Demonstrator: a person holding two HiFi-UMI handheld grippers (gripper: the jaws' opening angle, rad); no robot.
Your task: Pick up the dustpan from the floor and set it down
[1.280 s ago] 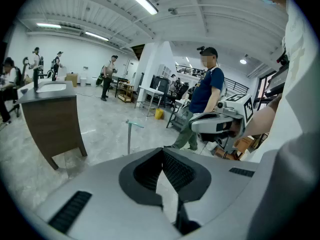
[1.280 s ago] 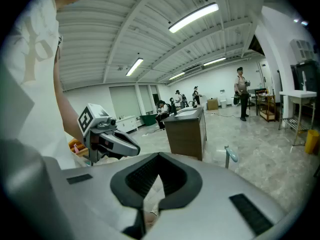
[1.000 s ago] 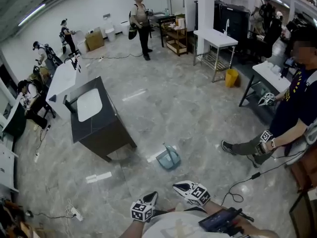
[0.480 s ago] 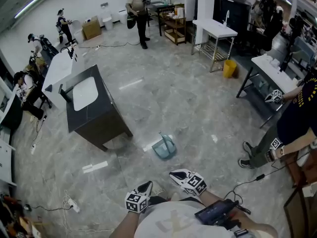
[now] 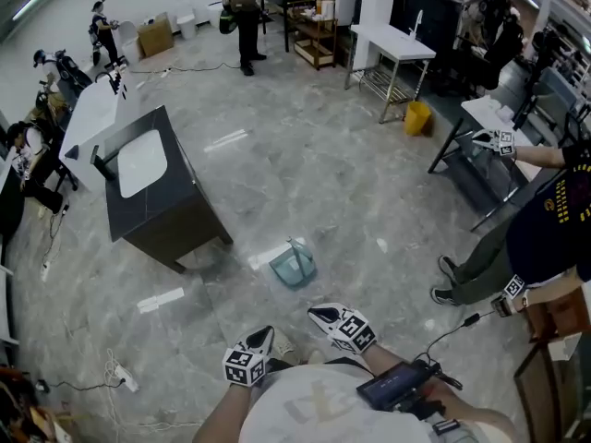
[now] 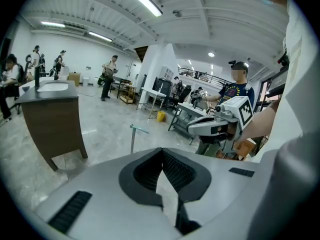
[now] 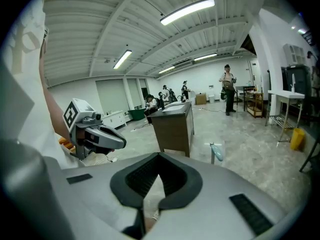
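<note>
Dustpan (image 5: 294, 266), teal, is sitting on the grey floor (image 5: 323, 183) with its handle standing upright. It is resting just off the near corner of a dark cabinet (image 5: 166, 224), beside a pale patch on the tiles. Nothing is touching it.

Left gripper (image 5: 266, 333) and right gripper (image 5: 314, 313) are hovering side by side at the bottom of the head view, close to the wearer's body. Both are pointing toward the dustpan and are well apart from it.

Left gripper view: jaws are meeting at the tips, nothing caught between the pads. The dustpan's handle is showing beyond them, a little left of the tips.

Right gripper view: jaws are likewise pressed together and empty. The dustpan is showing on the floor to the right of the tips, the cabinet straight ahead.

The cabinet is carrying a white sink (image 5: 141, 161) in its top. A white strip (image 5: 160, 300) is lying on the floor near the cabinet. A person (image 5: 545, 229) in a dark shirt is standing at the right edge. A yellow bin (image 5: 417, 116) is sitting by a white table (image 5: 392, 42) farther back.
</note>
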